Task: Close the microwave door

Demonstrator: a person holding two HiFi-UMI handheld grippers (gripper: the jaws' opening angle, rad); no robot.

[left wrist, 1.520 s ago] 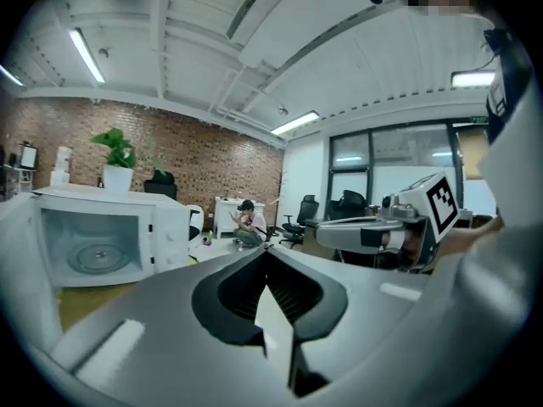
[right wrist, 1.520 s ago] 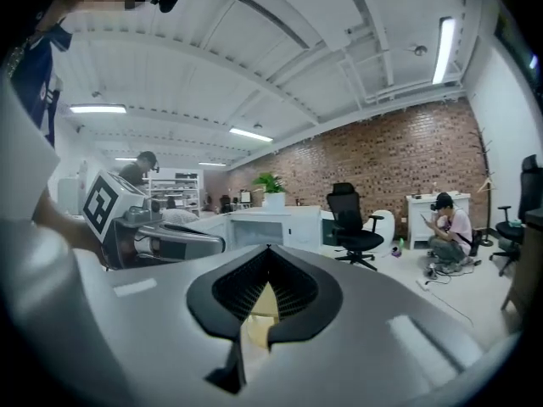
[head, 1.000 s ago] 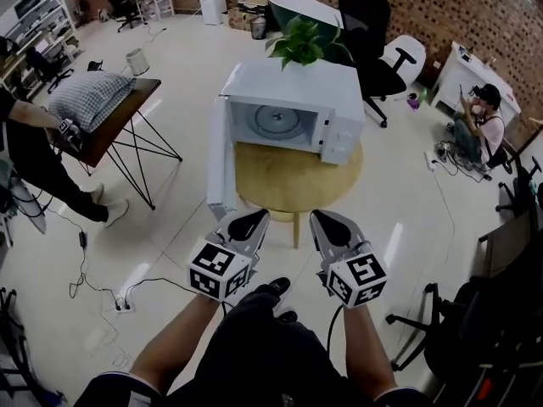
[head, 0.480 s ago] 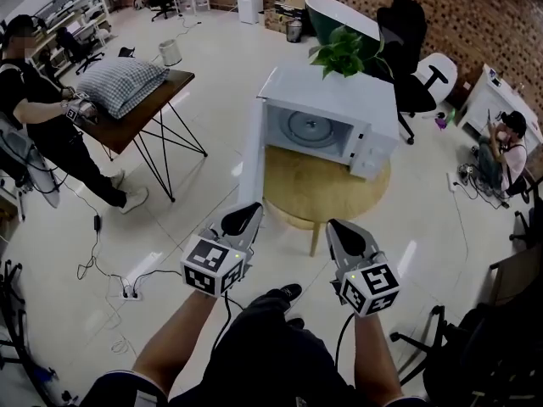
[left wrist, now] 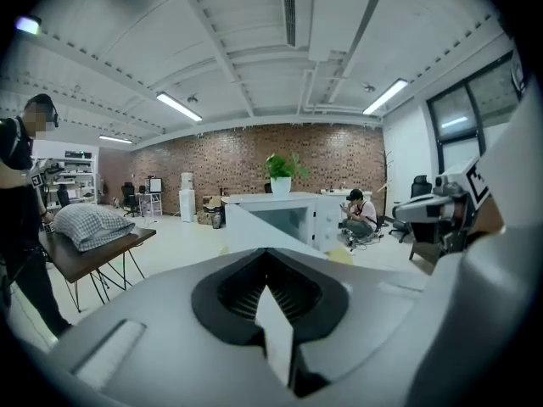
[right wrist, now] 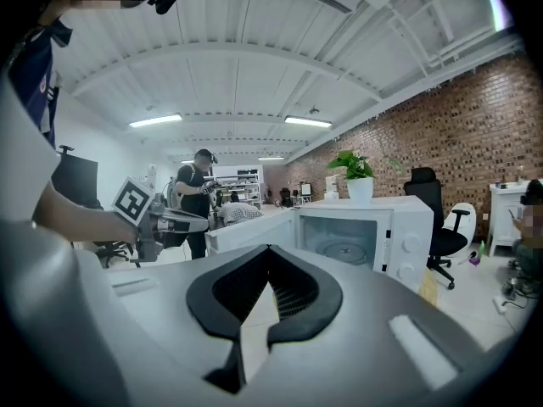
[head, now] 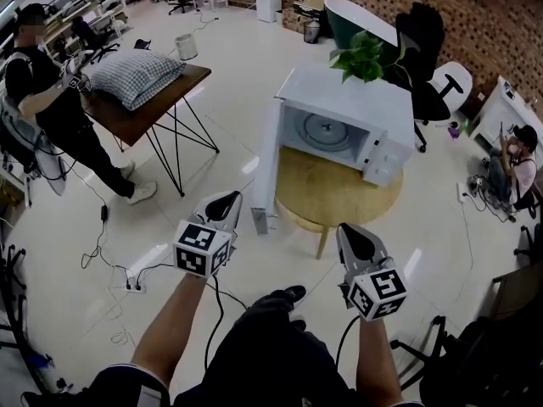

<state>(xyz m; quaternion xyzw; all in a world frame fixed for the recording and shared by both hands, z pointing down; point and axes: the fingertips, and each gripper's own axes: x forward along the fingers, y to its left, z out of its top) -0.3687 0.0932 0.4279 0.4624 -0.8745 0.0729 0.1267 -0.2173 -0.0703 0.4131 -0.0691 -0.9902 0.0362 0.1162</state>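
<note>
Observer: Left gripper [head: 222,200] has shifted left since the earlier frame. It is now near the free edge of the microwave door [head: 265,172], on its outer side and apart from it.

Checker: Jaw condition?

Observer: Left jaws together, nothing between them. Right gripper [head: 349,231]: jaws together, nothing between them, held lower, near the round wooden table [head: 331,203].

Checker: Microwave [head: 356,108] location?

Observer: On that table. Door swung wide open to the left, turntable exposed, potted plant [head: 366,56] on top.

Potted plant [head: 366,56], round table [head: 333,198], checked pillow [head: 136,76], black chair [head: 424,36]
</note>
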